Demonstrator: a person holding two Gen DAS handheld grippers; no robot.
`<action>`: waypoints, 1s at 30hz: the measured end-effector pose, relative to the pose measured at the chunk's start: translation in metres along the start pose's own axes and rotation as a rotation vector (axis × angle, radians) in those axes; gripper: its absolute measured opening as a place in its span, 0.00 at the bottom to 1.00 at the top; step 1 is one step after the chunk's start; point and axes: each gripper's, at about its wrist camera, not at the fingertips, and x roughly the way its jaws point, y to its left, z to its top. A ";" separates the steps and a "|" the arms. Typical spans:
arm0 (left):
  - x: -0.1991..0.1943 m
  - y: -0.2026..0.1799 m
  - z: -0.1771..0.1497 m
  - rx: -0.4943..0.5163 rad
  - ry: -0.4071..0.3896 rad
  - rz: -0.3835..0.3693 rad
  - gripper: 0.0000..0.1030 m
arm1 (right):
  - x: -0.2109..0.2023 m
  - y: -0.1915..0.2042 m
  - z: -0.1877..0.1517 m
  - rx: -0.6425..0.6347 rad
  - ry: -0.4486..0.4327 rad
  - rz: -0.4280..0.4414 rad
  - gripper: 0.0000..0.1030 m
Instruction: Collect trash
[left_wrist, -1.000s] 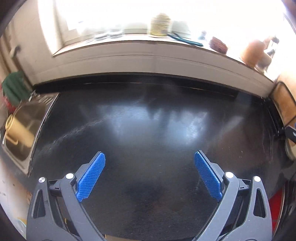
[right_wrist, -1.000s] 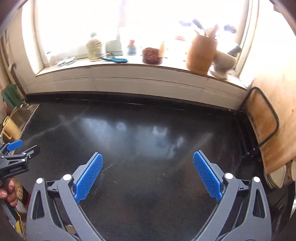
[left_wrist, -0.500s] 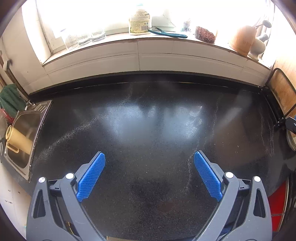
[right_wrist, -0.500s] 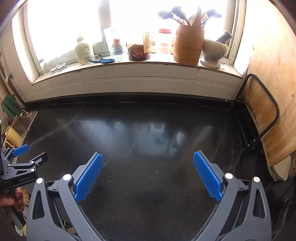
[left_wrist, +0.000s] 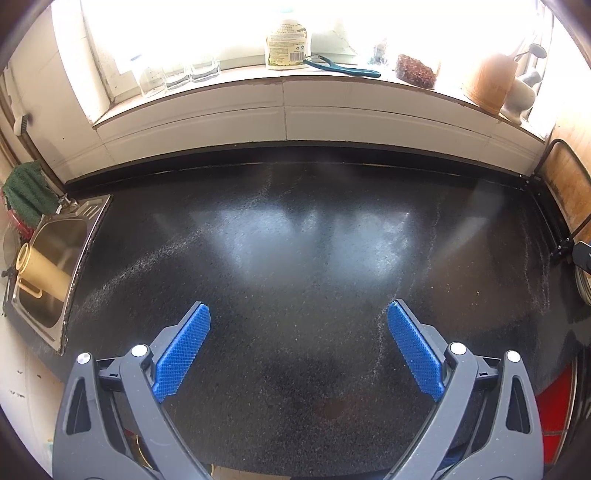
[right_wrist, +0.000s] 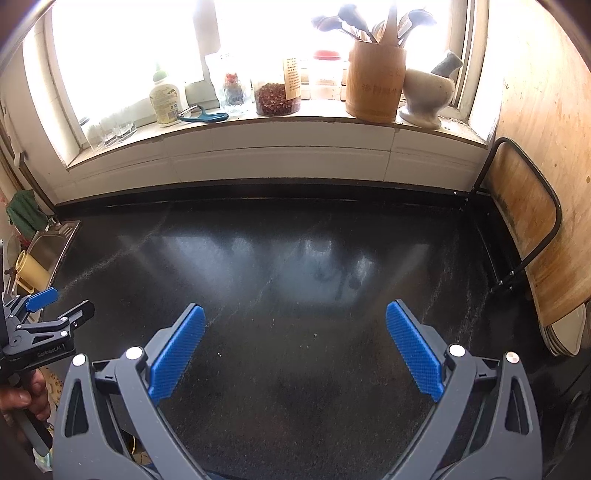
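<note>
Left wrist view: the left gripper (left_wrist: 298, 317) hangs with jaws spread wide and holding nothing over the black countertop (left_wrist: 295, 240). No trash can be made out on the countertop, only pale dusty streaks. Right wrist view: the right gripper (right_wrist: 295, 317) is equally wide and holds nothing; only this view shows the wooden utensil holder (right_wrist: 376, 86) on the sill behind the countertop.
</note>
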 end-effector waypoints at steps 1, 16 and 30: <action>0.000 0.001 -0.001 -0.002 0.000 0.000 0.91 | 0.000 0.000 -0.001 -0.002 0.001 -0.001 0.92; -0.002 0.002 -0.004 -0.010 0.001 -0.002 0.91 | -0.001 0.000 -0.006 -0.002 0.007 0.006 0.92; -0.002 0.005 -0.007 -0.014 0.006 0.000 0.91 | -0.001 0.001 -0.008 0.001 0.010 0.007 0.92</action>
